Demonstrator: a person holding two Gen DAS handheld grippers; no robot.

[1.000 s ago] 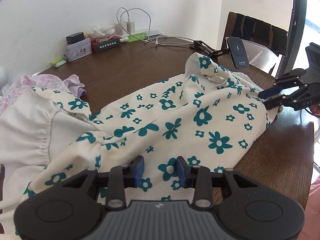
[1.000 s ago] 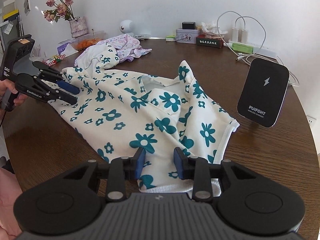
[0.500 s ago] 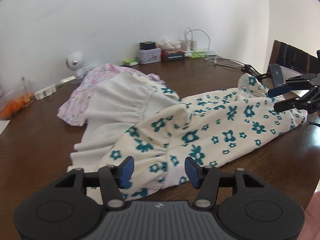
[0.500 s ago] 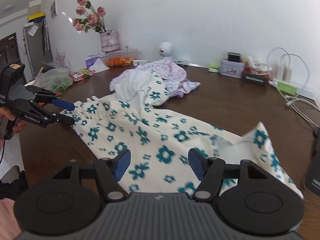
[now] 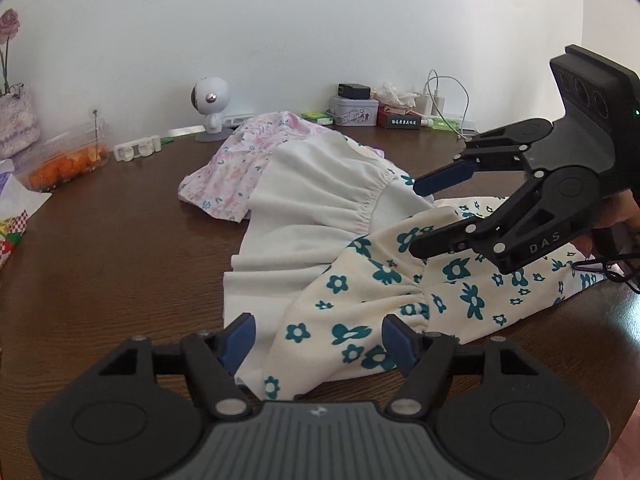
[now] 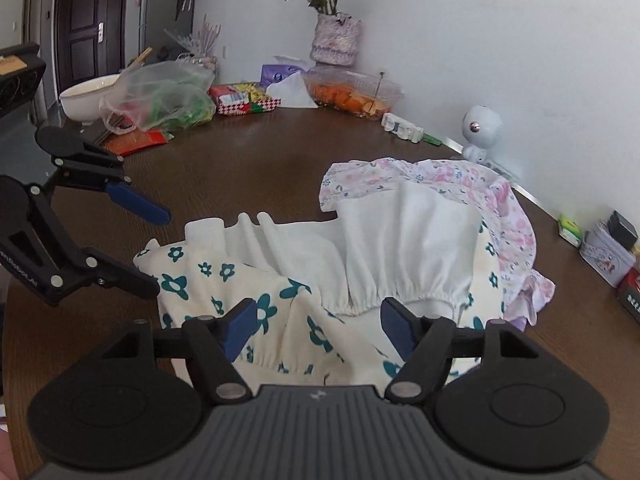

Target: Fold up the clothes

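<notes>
Dress (image 5: 360, 292) lies rumpled on the worktop (image 5: 120, 260), skirt flipped white-side-up; left claw (image 5: 318, 338) and right claw (image 6: 316, 326) both gape wide over it.

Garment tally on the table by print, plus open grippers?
Teal-flower cream garment: 1
Pink-flower garment: 1
Open grippers: 2, left gripper and right gripper
Total: 4
</notes>
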